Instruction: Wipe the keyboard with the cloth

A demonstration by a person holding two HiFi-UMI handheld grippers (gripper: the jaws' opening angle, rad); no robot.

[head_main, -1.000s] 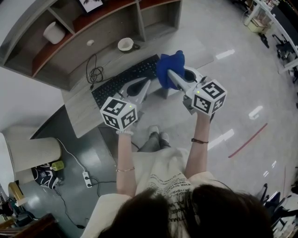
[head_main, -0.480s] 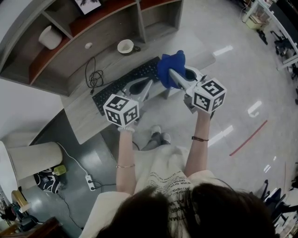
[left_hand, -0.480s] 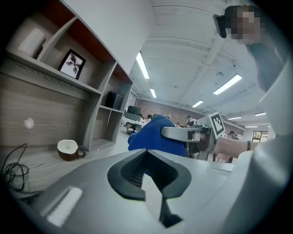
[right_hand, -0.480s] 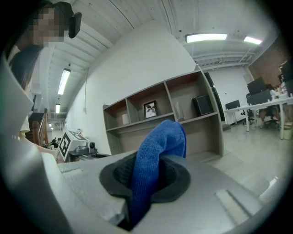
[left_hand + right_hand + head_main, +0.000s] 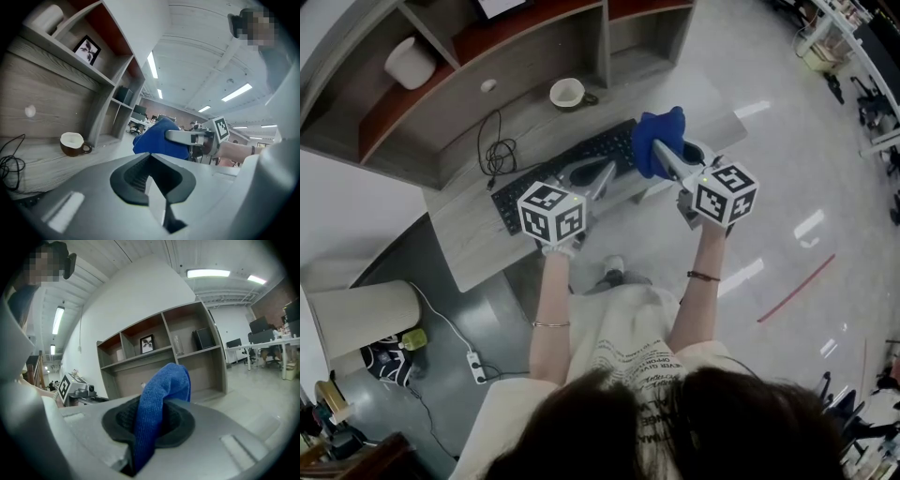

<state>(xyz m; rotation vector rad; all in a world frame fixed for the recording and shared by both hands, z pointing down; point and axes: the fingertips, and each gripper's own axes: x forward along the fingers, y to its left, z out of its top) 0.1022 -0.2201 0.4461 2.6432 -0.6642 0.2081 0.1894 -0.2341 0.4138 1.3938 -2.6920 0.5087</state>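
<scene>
In the head view a black keyboard (image 5: 565, 172) lies on the wooden desk (image 5: 478, 234). Held up above its right end, my right gripper (image 5: 660, 153) is shut on a blue cloth (image 5: 659, 139), which bunches out past the jaws. The right gripper view shows the cloth (image 5: 161, 394) clamped between the dark pads (image 5: 180, 423). My left gripper (image 5: 602, 175) hovers over the keyboard's right half, jaws shut with nothing in them. In the left gripper view the left gripper (image 5: 151, 159) points toward the cloth (image 5: 155, 139) and the right gripper (image 5: 199, 139) beside it.
A brown cup (image 5: 568, 92) with a white inside stands on the desk behind the keyboard, and a coiled black cable (image 5: 495, 150) lies to its left. Shelves (image 5: 441, 47) rise at the back, holding a white pot (image 5: 411, 63). The floor (image 5: 787, 187) lies to the right.
The view has shifted slightly, so the desk sits further right in the frame. Both grippers stay raised side by side, and the right one still holds the cloth.
</scene>
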